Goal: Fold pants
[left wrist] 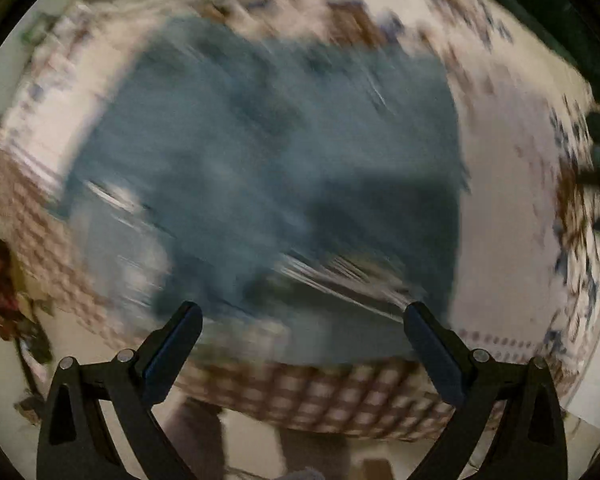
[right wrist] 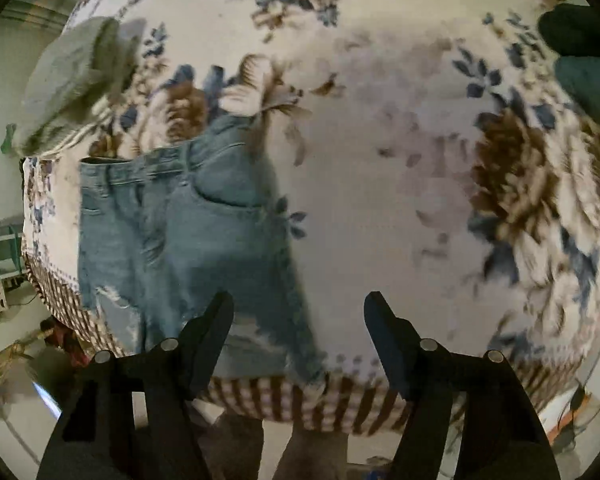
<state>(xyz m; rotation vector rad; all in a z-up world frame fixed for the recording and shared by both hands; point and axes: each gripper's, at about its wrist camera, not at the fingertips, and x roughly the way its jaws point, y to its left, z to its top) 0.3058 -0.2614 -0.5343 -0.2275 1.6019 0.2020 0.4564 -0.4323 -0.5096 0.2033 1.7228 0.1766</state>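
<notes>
I've got the jeans (right wrist: 180, 232) lying on the floral bedspread (right wrist: 379, 184), toward its near edge, waistband away from me and the frayed end close to the checked border (right wrist: 339, 404) that hangs off the bed. From the right wrist view they look like a short, compact block, not full-length legs, so I judge at least one fold is already in; I can't tell how many layers are stacked there.

My right gripper (right wrist: 300, 316) hangs above the near edge of the jeans, jaws spread wide and nothing between them. One finger sits over the denim's frayed corner, the other over bare bedspread beside it.

My left gripper (left wrist: 301, 316) is also spread wide and holding nothing. Its view is badly smeared, but the jeans (left wrist: 268, 168) fill the middle of it, so I read it as poised above the denim rather than touching it.

Beyond the jeans, past the waistband, a pale garment (right wrist: 76, 76) lies bunched on the bedspread, well apart from my work.

What's left, as I judge it: maybe one more fold to halve the block, or just squaring the edges. The ragged hem looks a bit uneven along the border.
</notes>
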